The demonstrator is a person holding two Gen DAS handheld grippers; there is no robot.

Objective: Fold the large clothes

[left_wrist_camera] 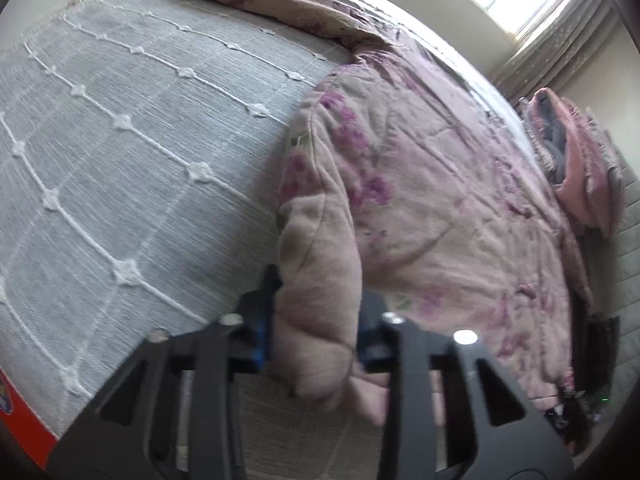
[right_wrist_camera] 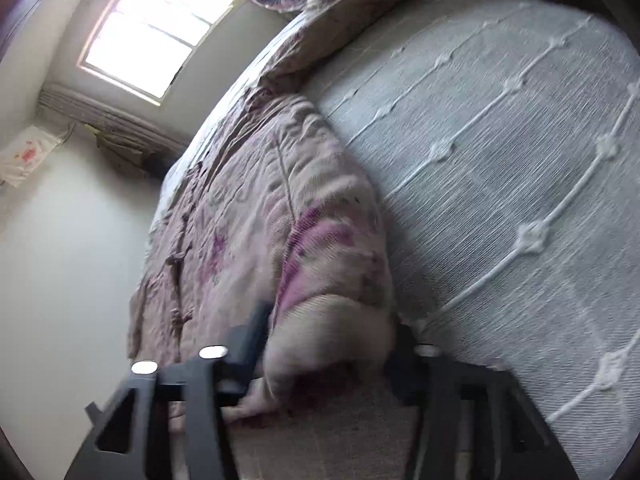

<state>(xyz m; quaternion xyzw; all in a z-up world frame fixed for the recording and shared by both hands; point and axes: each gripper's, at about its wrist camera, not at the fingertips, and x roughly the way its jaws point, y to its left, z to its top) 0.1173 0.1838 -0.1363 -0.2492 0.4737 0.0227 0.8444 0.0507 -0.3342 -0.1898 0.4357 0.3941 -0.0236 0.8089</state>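
1. Grey woven bedspread [left_wrist_camera: 132, 128] with raised white stitched lines and small white flower knots covers the bed; it also fills the right half of the right wrist view [right_wrist_camera: 500, 168].
2. Pale walls close the room, and a bright window [right_wrist_camera: 160, 28] with a gathered curtain [left_wrist_camera: 560, 40] sits beyond the far end of the bedspread.
3. Thick pink quilted garment with purple flower print [left_wrist_camera: 420, 184] lies spread along one side of the bedspread, its padded edge curling onto the grey cloth.
4. Left tool [left_wrist_camera: 316, 332], black with blue pads, is clamped on a rolled edge of the garment at the near end of the bedspread.
5. Right tool [right_wrist_camera: 328, 344] likewise pinches a bunched, padded edge of the garment [right_wrist_camera: 256, 208].
6. Folded pink-and-grey bedding [left_wrist_camera: 572, 160] is piled past the garment's far edge.
7. Bare grey bedspread stretches wide beside the garment.
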